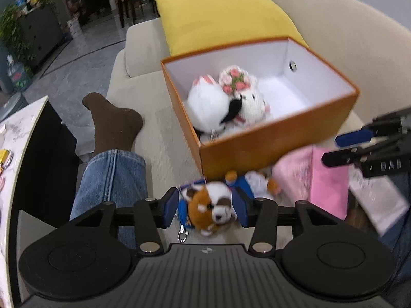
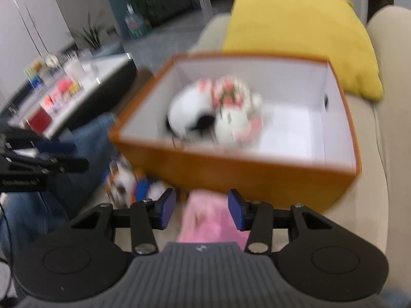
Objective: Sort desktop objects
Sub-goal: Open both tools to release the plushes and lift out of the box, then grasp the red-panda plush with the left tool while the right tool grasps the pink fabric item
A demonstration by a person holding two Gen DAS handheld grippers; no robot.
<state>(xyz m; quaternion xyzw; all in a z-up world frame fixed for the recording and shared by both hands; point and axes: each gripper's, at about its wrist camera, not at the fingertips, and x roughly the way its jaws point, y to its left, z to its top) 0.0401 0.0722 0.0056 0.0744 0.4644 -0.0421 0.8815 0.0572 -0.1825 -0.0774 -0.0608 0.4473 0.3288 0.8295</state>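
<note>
An open orange box (image 1: pixel 277 143) with a white inside stands on a beige sofa and holds two white plush toys (image 1: pixel 226 102); it also shows in the right wrist view (image 2: pixel 257 177). My left gripper (image 1: pixel 205 206) has its blue pads on either side of a brown and white plush dog (image 1: pixel 210 205), in front of the box. My right gripper (image 2: pixel 203 209) is open over a pink box (image 2: pixel 208 220); that pink box also shows in the left wrist view (image 1: pixel 316 177). The right wrist view is blurred.
A yellow cushion (image 1: pixel 226 15) lies behind the orange box. A person's jeans leg (image 1: pixel 113 179) and brown sock (image 1: pixel 113 123) are to the left. A marble table (image 1: pixel 15 148) stands at the far left. Another small plush (image 1: pixel 259 182) lies beside the dog.
</note>
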